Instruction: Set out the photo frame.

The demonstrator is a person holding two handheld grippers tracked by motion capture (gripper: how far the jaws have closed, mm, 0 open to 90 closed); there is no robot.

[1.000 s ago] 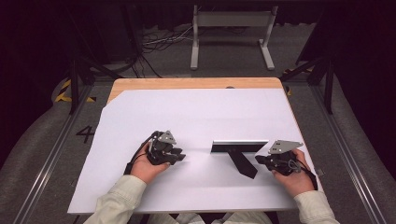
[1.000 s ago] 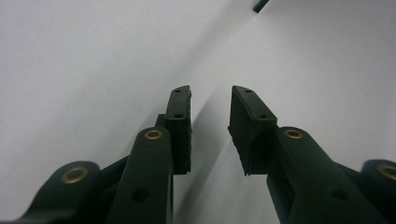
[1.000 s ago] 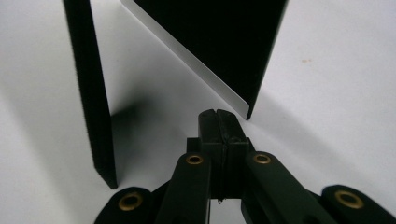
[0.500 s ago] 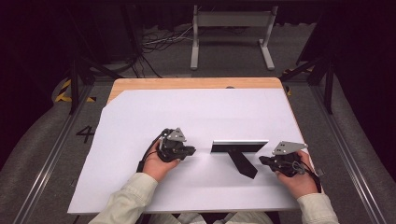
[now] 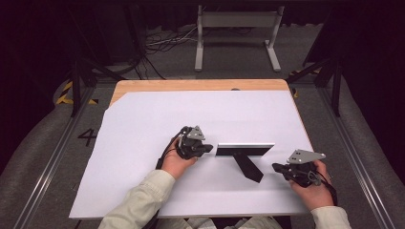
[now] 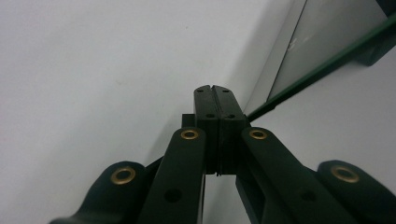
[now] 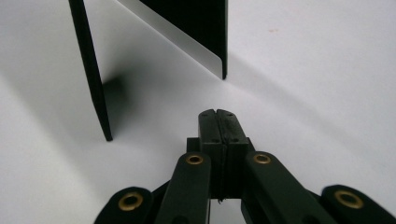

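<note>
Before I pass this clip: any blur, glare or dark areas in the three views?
High view: the white sheet is evenly lit and the floor around it dark; slightly soft. Left gripper view: the shut fingers are sharp, the frame's glass hazy. Right gripper view: the frame's stand casts a soft shadow; no glare.

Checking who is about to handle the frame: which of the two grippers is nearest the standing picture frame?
The left gripper, its tip right at the picture frame end; the right gripper sits apart, beyond the frame's prop.

A black picture frame stands upright on its rear prop leg, near the table's middle-right, its pale silver top edge facing up.
</note>
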